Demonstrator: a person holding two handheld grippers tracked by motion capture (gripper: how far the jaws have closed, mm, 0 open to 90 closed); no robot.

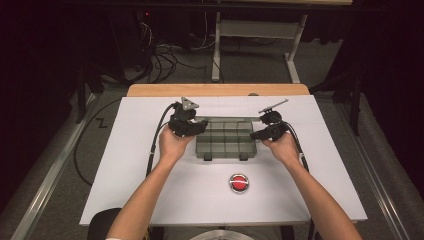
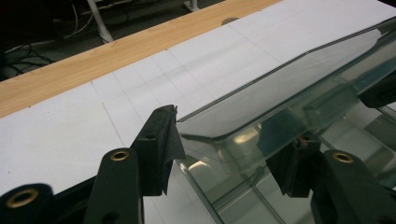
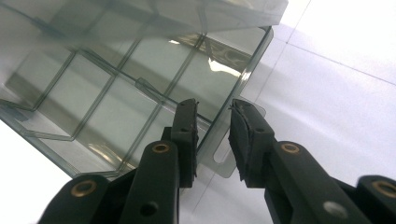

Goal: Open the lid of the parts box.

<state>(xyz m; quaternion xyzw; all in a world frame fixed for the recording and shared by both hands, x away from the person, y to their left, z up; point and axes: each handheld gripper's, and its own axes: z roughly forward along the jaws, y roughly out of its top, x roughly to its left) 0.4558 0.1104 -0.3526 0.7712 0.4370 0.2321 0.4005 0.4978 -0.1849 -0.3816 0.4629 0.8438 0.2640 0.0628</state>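
We're looking down on the white worktop (image 1: 150, 200), and right in the middle of it sits a smoky clear compartment box (image 1: 226, 140), its grid of dividers showing through and two dark latches on the edge facing us. The left gripper (image 1: 199, 126) is at the box's left end, the right gripper (image 1: 256, 134) at its right end, a hand behind each.

Along the left gripper (image 2: 224, 154) we see the box (image 2: 261, 116) with its lid lifted, the corner of that lid lying between the two black fingers (image 2: 159, 149). One finger is outside the box, the other shows through the plastic. Whether the pads actually press on the lid, we can't tell from here.

Over to the right gripper (image 3: 212, 140): its fingers (image 3: 184, 140) straddle the box's end wall and the flat tab (image 3: 224, 161) that sticks out from it, one finger over a compartment, the other outside. There's a clear gap between the pads and the plastic, so we call these fingers open, gripping nothing.

Nearer us on the worktop, well apart from the box, lies a red round button (image 1: 239, 183) in a silver ring. A strip of bare wood (image 1: 215, 90) runs along the worktop's far edge.
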